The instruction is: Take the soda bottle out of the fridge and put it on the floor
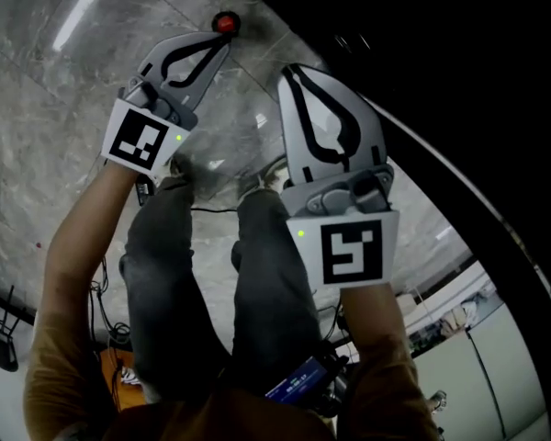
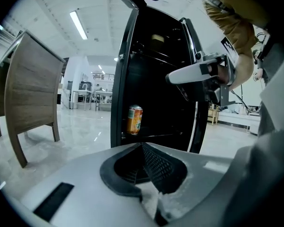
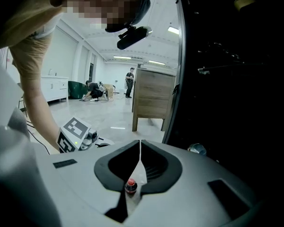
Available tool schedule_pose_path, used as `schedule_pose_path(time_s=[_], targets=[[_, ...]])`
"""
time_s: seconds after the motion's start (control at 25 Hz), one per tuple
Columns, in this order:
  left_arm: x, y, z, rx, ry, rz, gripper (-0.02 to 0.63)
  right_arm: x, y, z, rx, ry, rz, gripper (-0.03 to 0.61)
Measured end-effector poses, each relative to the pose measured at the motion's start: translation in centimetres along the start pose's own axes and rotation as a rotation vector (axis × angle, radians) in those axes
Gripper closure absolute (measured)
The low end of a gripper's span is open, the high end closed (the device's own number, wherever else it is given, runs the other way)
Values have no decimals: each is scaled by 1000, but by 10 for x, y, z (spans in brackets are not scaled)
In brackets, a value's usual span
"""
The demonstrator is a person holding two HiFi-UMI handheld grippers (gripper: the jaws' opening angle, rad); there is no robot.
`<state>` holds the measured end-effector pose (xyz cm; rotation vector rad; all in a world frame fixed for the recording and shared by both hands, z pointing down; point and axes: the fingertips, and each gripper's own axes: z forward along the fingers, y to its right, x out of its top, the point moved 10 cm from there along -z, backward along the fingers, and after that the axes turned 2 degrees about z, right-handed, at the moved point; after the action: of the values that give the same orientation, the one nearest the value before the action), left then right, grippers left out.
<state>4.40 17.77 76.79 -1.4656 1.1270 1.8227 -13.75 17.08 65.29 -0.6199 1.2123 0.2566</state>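
Soda bottle [image 1: 225,23] is standing upright on the floor [image 1: 55,118], and mostly its round red cap is showing. In the head view it's sitting just past the tip of the left gripper [image 1: 222,44], and the right gripper [image 1: 294,72] is hanging well off to the side, nearer the fridge [image 1: 459,53]. In the right gripper view the bottle is peeking through the slit low between that gripper's jaws, small and far off, so nothing is gripping it.

Both sets of jaws are pressing tip to tip with nothing pinched in them. They're showing as smooth pale grey shells with black rubbery liners, each pair curving into a teardrop loop.

The floor is looking like glossy grey marble with pale veins. The fridge is showing as a tall black box, dark inside. In the left gripper view an orange can [image 2: 134,120] is sitting on one of its low shelves.
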Motion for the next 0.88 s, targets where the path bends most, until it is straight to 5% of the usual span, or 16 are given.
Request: schedule_pose_path(time_s=[0.88], targets=[[117,27,-43,-36,-1,-1,612,95,-11,-39,74,16,-19,575]])
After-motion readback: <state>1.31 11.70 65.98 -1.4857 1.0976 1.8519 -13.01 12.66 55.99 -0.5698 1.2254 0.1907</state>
